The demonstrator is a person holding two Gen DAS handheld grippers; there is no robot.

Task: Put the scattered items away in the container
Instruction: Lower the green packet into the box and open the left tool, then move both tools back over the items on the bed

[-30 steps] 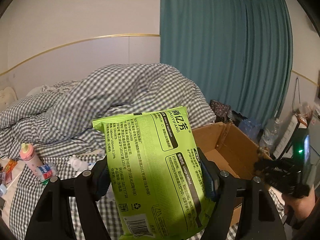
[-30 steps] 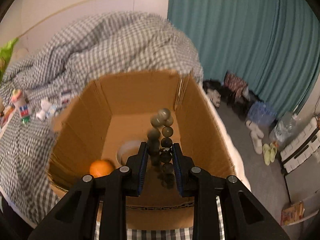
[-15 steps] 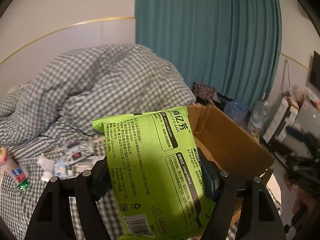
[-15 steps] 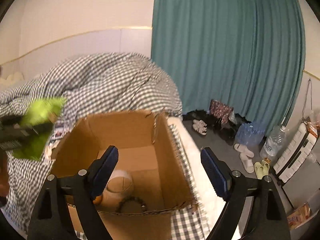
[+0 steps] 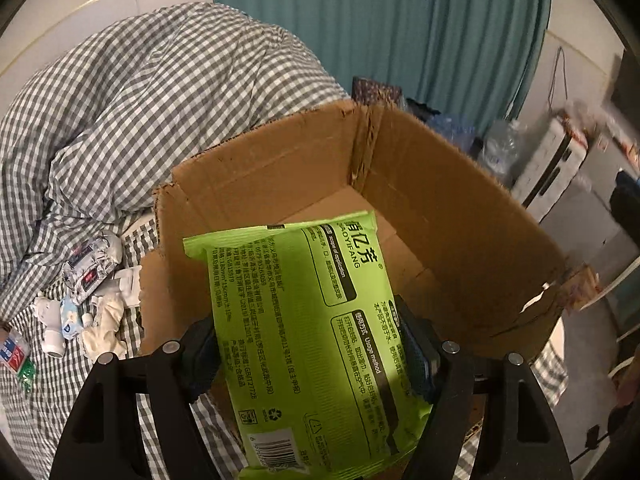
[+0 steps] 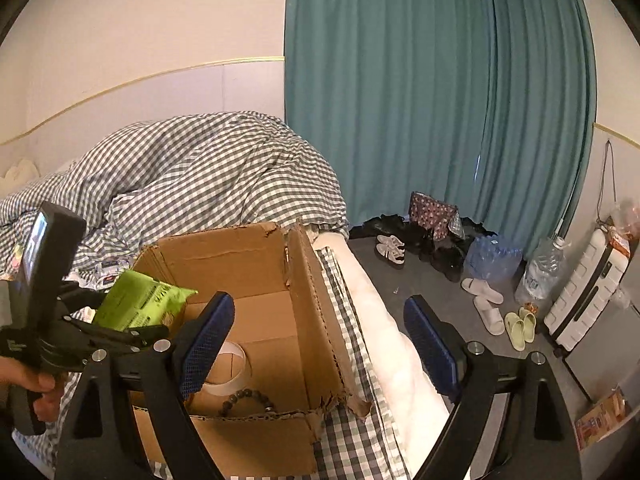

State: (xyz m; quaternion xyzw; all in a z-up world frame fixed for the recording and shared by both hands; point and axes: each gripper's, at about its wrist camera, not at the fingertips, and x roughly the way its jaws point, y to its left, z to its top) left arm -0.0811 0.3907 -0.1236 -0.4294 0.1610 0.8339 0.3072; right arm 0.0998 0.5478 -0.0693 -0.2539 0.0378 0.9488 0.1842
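A green pack of wet wipes (image 5: 304, 320) is clamped between the pads of my left gripper (image 5: 310, 354), whose jaws are just beginning to ease apart. It hangs tilted down over the open cardboard box (image 5: 440, 208) on the checked bed. In the right wrist view the same pack (image 6: 136, 304) sits over the box's (image 6: 248, 256) left wall. My right gripper (image 6: 320, 344) stands wide open and empty above the box's near right corner. A dark bead bracelet (image 6: 248, 398) and a white tape roll (image 6: 228, 364) lie on the box floor.
Left of the box a tissue packet (image 5: 90, 268), small white bottles (image 5: 52, 320) and crumpled tissue (image 5: 104, 328) lie on the checked sheet. A heaped duvet (image 5: 152, 80) rises behind. Right of the bed: shoes (image 6: 392, 250), slippers (image 6: 488, 312), water bottles (image 6: 540, 272), a suitcase (image 6: 588, 292).
My right gripper opened, let the bead bracelet drop into the box and drew back upward. My left gripper carried the green pack rightward and down over the box, tilting downward.
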